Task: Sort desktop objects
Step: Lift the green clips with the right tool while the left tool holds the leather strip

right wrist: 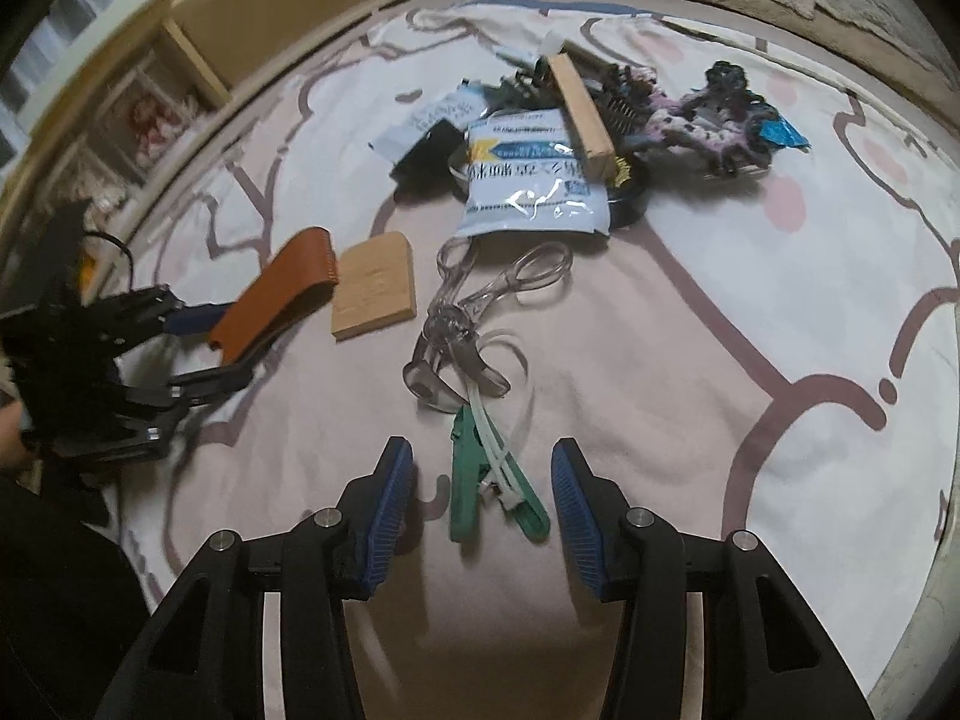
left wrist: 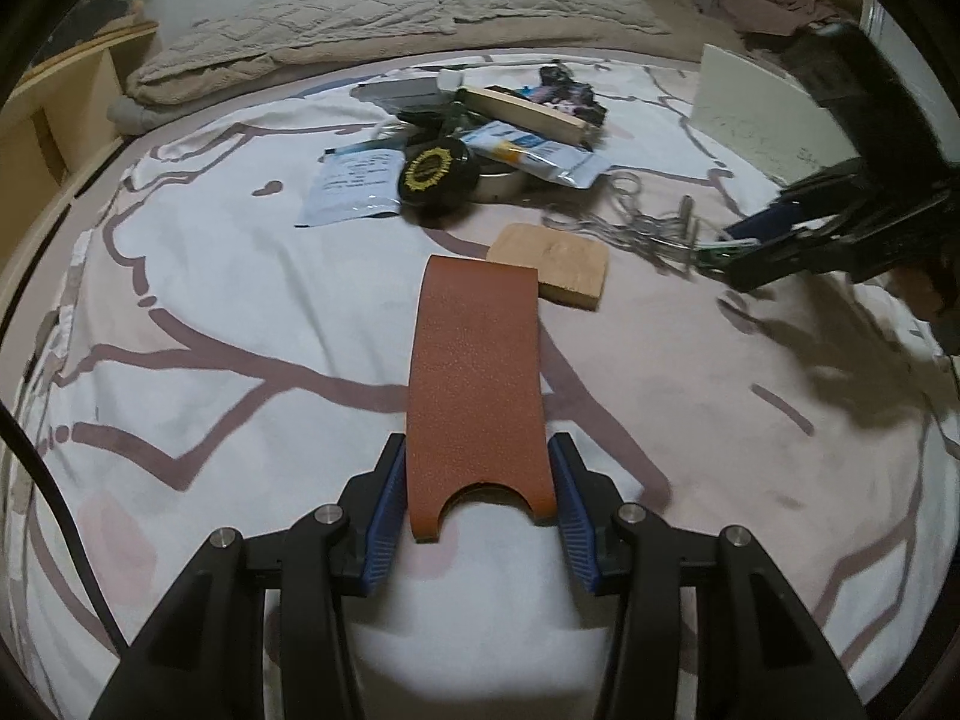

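Observation:
My left gripper [left wrist: 479, 444] is shut on a brown leather case [left wrist: 477, 372], which sticks out forward above the patterned bedspread [left wrist: 240, 276]. The right wrist view shows the same case [right wrist: 282, 294] in the left gripper [right wrist: 204, 348] at the left. My right gripper [right wrist: 482, 449] is open and low over the bed. A green clip [right wrist: 462, 480] with white tubing lies on the cover between its fingers, untouched by the pads. Just beyond the clip is a clear eyelash curler [right wrist: 474, 312]. The right gripper [left wrist: 735, 258] also appears at the right of the left wrist view.
A flat wooden block [left wrist: 549, 264] lies past the case. Behind it is a pile with a black round tin [left wrist: 435, 171], silver packets [right wrist: 528, 180], a wooden brush [right wrist: 582, 108] and a purple-black item [right wrist: 714, 108]. Pillows [left wrist: 390, 6] and a white board [left wrist: 756, 114] lie farther back.

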Tool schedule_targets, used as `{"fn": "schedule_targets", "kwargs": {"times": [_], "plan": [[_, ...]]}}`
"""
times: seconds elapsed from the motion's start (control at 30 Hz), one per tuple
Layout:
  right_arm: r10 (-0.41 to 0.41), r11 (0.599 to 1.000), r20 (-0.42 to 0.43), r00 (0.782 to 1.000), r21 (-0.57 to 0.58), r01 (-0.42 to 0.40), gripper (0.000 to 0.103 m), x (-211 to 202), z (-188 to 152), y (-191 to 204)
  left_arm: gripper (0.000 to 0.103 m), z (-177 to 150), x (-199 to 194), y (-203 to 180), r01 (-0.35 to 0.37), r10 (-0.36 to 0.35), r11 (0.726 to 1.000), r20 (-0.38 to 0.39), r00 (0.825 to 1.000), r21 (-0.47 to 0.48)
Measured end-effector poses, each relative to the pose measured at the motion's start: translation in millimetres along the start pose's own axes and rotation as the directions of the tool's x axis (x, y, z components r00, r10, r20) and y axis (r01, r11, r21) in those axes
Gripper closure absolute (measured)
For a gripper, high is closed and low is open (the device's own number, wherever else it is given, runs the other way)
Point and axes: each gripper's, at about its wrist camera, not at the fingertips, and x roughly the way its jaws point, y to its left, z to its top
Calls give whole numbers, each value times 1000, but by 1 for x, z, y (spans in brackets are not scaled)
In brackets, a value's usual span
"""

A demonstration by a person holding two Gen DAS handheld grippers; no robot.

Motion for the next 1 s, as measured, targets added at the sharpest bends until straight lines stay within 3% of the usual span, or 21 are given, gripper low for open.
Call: {"fn": "schedule_targets", "kwargs": {"times": [0.17, 0.5, 0.7, 1.0], "plan": [[-34, 999, 2, 999, -39, 34, 79, 1, 0, 3, 57, -4, 0, -1, 15, -15, 1000, 4, 1000, 4], [-50, 994, 44, 998, -99, 54, 81, -17, 0, 11, 56, -5, 0, 0, 19, -19, 1000, 12, 1000, 2], [-14, 997, 96, 995, -77, 22, 81, -40, 5, 12, 55, -6, 1, 1, 25, -25, 1000, 15, 1000, -4], [-24, 992, -15, 1000, -125, 22, 81, -27, -22, 15, 55, -6, 0, 2, 29, -29, 1000, 13, 999, -8]]}}
